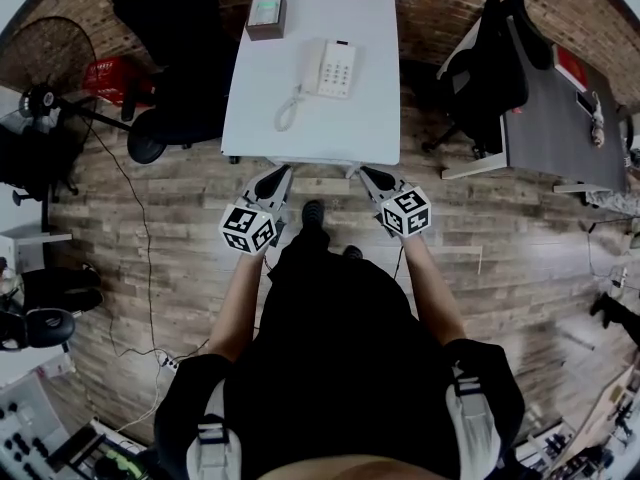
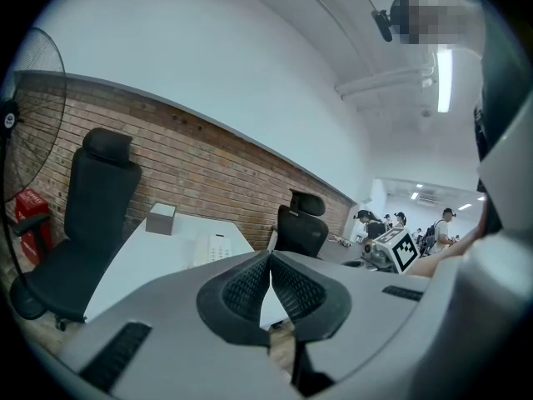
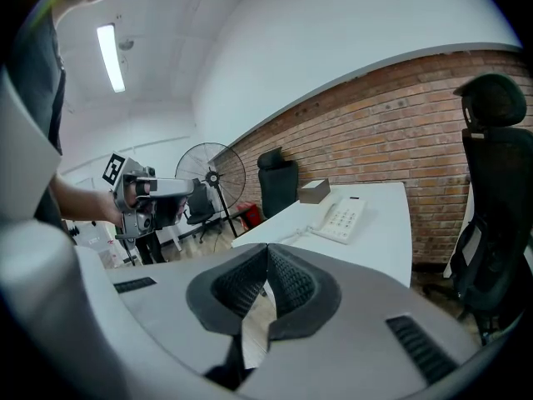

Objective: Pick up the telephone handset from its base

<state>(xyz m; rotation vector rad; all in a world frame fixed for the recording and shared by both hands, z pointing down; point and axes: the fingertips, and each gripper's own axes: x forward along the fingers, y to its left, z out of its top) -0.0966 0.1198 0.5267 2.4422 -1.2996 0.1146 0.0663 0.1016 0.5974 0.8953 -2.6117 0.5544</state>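
Left tongs (image 1: 277, 175) and right tongs (image 1: 368, 175) are both closed tight, with nothing in them, by the near edge of the table (image 1: 300, 133). Well away, the handset (image 1: 311, 68) lies on its base (image 1: 340, 68).

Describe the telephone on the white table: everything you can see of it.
The telephone is a white, plastic-looking desk set lying flat on the white table. The handset sits in its cradle along the set's left side in the head view, beside a pale keypad. A white cord loops from it across the tabletop. Nothing else touches it.
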